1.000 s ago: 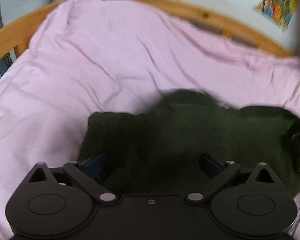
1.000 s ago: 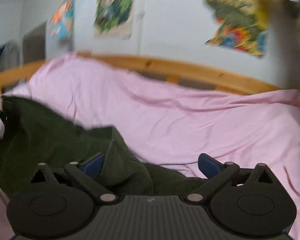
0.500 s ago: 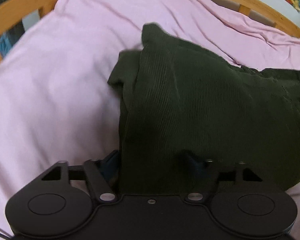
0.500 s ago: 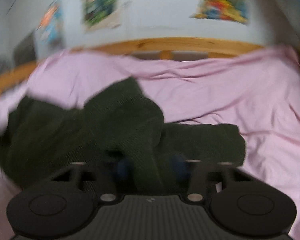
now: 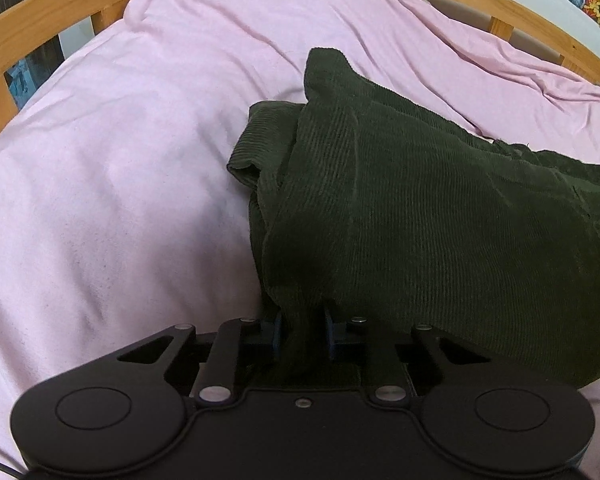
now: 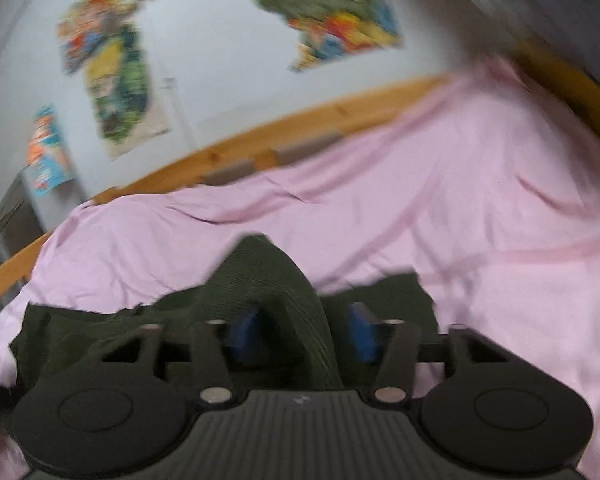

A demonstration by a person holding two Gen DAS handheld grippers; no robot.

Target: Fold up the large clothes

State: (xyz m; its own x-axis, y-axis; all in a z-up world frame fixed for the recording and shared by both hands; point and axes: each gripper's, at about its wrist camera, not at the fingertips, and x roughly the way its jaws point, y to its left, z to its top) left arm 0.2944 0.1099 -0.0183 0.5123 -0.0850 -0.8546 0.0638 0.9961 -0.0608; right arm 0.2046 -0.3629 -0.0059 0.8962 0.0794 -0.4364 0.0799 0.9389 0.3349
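A dark green corduroy garment (image 5: 420, 208) lies bunched on the pink bed sheet (image 5: 120, 160). My left gripper (image 5: 302, 338) is shut on a fold of the garment at its near left edge, with the blue pads pressed on the cloth. In the blurred right wrist view the garment (image 6: 268, 276) rises in a peak between the blue pads. My right gripper (image 6: 304, 332) has closed in on that fold, with some gap beside the cloth.
A wooden bed rail (image 5: 28, 28) curves around the back and left of the mattress. It shows behind the sheet (image 6: 480, 200) in the right wrist view too (image 6: 260, 136). Colourful posters (image 6: 332, 12) hang on the white wall.
Both grippers went from open to closed on folds of the garment. The left side of the garment has been pulled up and toward me. The right wrist view has swung and tilted.
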